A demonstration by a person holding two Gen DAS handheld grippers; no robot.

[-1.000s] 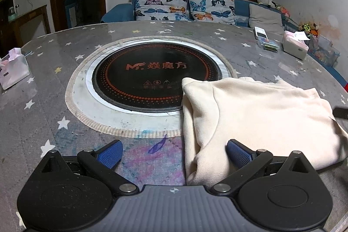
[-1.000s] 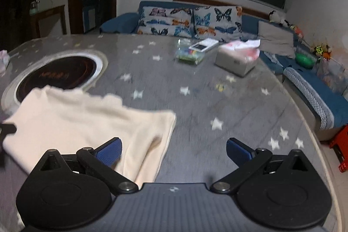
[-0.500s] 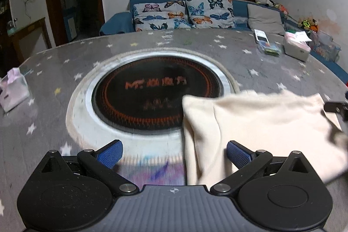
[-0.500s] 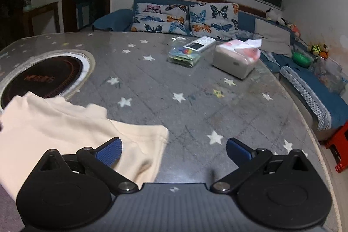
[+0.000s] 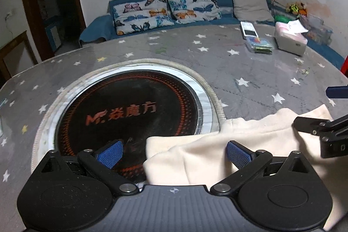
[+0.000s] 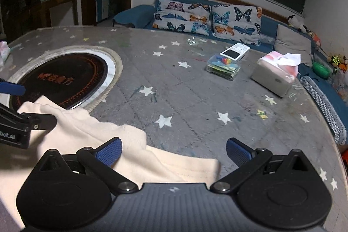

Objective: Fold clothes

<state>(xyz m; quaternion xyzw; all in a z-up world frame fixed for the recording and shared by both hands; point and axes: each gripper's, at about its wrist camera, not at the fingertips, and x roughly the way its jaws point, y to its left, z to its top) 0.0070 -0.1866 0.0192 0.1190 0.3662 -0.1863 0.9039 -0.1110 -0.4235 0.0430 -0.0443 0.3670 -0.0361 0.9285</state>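
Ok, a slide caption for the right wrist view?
Open right claw over the cream garment on the star-print table.

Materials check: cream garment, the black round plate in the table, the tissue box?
Cream garment: soft matte knit, probably fleece or cotton; it drapes in thick folds. Black round plate: glossy glass or ceramic, with printed orange dots and a metal-looking rim. Tissue box: smooth, hard-looking, likely plastic.

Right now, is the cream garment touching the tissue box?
Apart. The right wrist view shows bare starred tabletop between the cream garment and the tissue box.
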